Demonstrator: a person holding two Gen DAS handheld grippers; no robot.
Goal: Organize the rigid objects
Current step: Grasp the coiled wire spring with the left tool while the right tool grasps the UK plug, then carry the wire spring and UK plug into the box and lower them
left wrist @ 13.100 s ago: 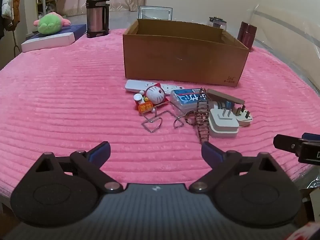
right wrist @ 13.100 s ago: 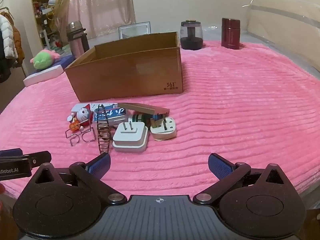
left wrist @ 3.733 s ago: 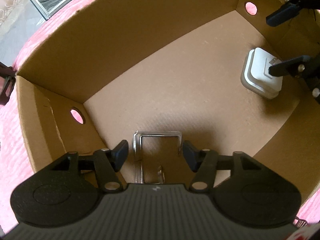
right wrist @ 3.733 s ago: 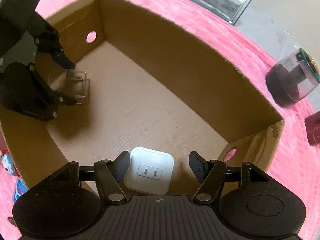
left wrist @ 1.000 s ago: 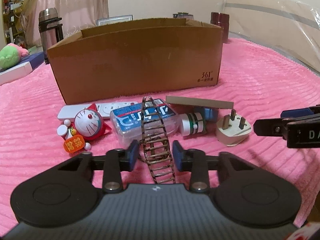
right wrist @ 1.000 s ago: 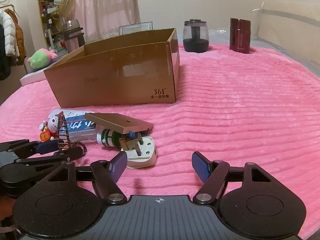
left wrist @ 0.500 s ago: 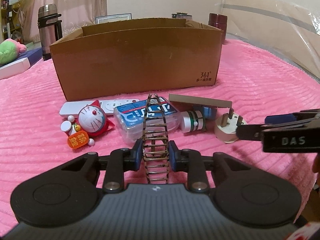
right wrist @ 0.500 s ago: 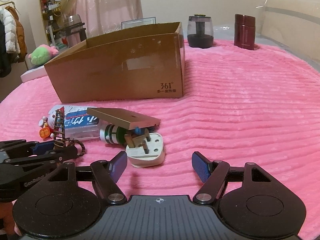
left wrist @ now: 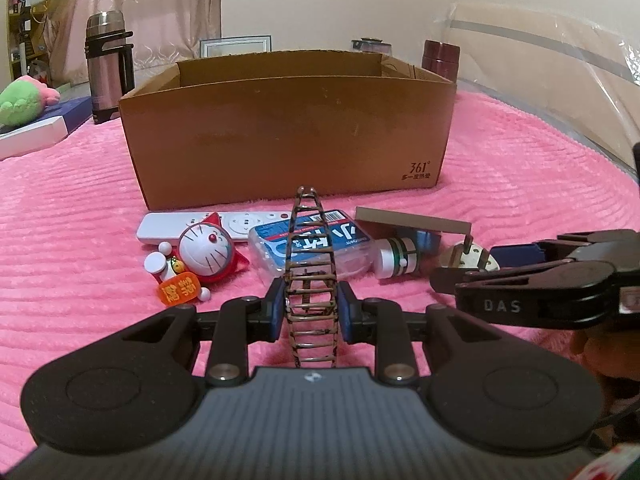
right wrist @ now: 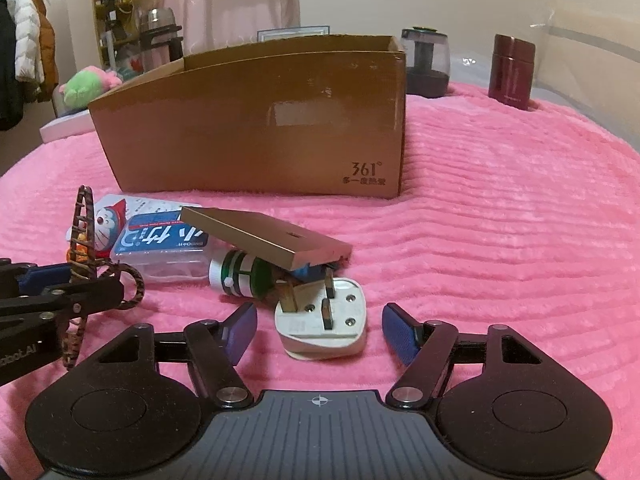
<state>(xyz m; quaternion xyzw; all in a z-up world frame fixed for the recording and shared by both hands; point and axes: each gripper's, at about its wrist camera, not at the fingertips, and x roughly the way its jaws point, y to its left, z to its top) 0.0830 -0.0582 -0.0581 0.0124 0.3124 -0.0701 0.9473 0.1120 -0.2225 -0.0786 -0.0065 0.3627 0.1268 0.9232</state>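
My left gripper (left wrist: 311, 310) is shut on a small brown wire ladder (left wrist: 310, 264), held upright in front of the cardboard box (left wrist: 288, 132). The ladder also shows in the right wrist view (right wrist: 82, 236). My right gripper (right wrist: 320, 332) is open, its fingers on either side of a white three-pin plug (right wrist: 322, 320) lying on the pink blanket. Behind the plug lie a tan flat block (right wrist: 268, 238), a white and green cylinder (right wrist: 240, 274) and a clear case with a blue label (right wrist: 164, 246). A Doraemon toy (left wrist: 206, 250) and a white remote (left wrist: 224, 222) lie left.
The open box (right wrist: 256, 128) stands just behind the pile. A steel thermos (left wrist: 108, 68), a plush toy (left wrist: 18, 100) and a white box (left wrist: 30, 138) are far left. A dark jar (right wrist: 426, 66) and a maroon canister (right wrist: 512, 72) stand far right.
My left gripper closed on the ladder and raised it upright. My right gripper moved forward, so the white plug now lies between its open fingers.
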